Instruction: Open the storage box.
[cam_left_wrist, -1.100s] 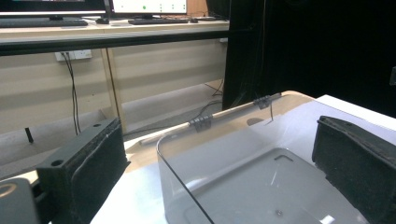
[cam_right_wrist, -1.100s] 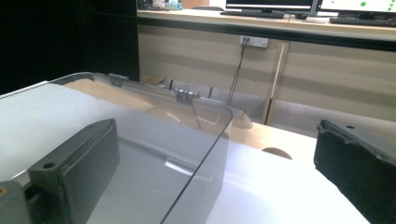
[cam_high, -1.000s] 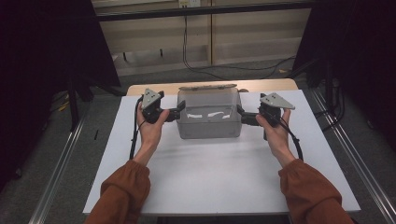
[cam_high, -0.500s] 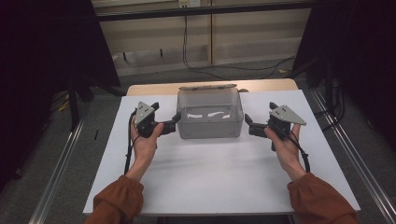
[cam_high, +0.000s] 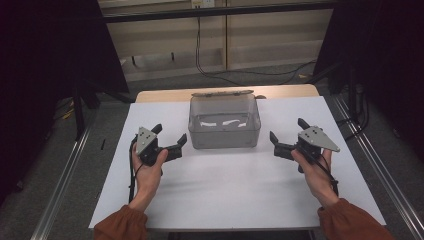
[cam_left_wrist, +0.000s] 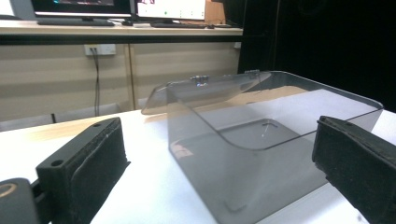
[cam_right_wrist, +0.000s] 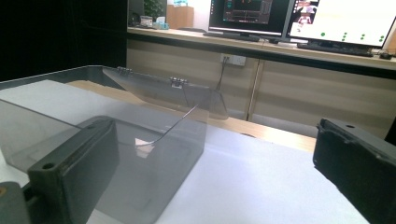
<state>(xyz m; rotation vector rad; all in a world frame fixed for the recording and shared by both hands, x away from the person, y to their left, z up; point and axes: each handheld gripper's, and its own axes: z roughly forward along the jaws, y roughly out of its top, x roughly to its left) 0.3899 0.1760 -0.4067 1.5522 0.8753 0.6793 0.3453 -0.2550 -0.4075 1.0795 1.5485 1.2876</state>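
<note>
My left gripper (cam_high: 170, 142) and right gripper (cam_high: 286, 137) both gape wide with nothing between the jaws, each held just off one end of the clear plastic box (cam_high: 225, 124). The box sits mid-table on the white table (cam_high: 220, 195), lid hinged back, transparent and smoky, nothing inside.

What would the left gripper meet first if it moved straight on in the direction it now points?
Most likely the clear plastic box. The left gripper, jaws open, points at the box's left side wall, with bare white table between them. In the left gripper view the box wall stands between the jaws, though depth is uncertain.
</note>
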